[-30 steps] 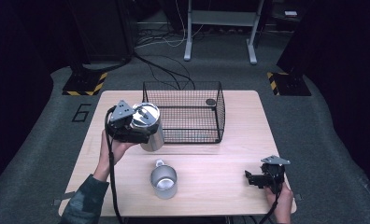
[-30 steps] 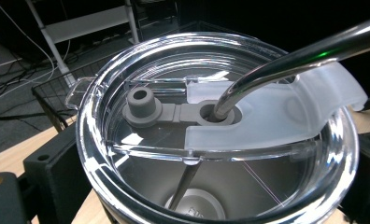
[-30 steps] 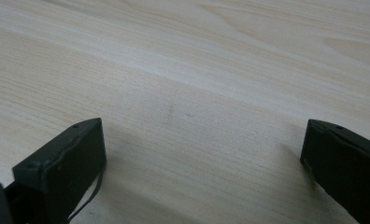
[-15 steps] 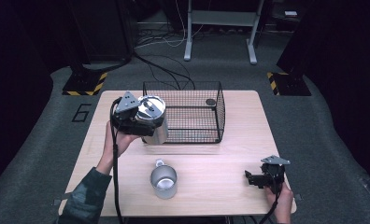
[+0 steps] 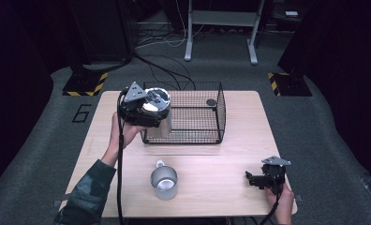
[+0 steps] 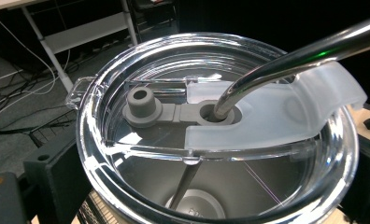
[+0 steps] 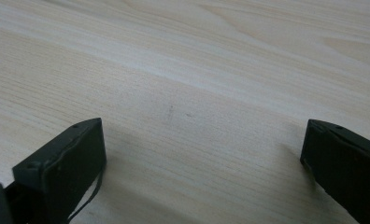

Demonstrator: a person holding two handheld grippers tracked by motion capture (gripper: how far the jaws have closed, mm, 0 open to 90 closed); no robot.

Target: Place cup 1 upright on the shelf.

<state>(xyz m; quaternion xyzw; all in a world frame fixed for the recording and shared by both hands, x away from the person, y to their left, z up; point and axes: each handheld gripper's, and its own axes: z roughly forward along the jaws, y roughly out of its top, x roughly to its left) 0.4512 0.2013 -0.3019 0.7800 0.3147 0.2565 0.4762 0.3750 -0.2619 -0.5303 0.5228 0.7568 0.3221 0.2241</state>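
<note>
Tumbler (image 5: 159, 117) with clear lid (image 6: 211, 126) and metal straw (image 6: 286, 60) is clamped in the left gripper (image 5: 144, 110), held above the near-left corner of the wire basket (image 5: 207, 136), likely to go in; right gripper (image 5: 258, 180) rests wide apart, empty, on the table (image 5: 221, 173) near-right, away from the mug (image 5: 164, 182)

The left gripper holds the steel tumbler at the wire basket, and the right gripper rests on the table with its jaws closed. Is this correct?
Not quite. The right gripper rests on the table with its jaws wide apart, as the right gripper view shows. The left gripper does hold the tumbler at the wire basket.
</note>
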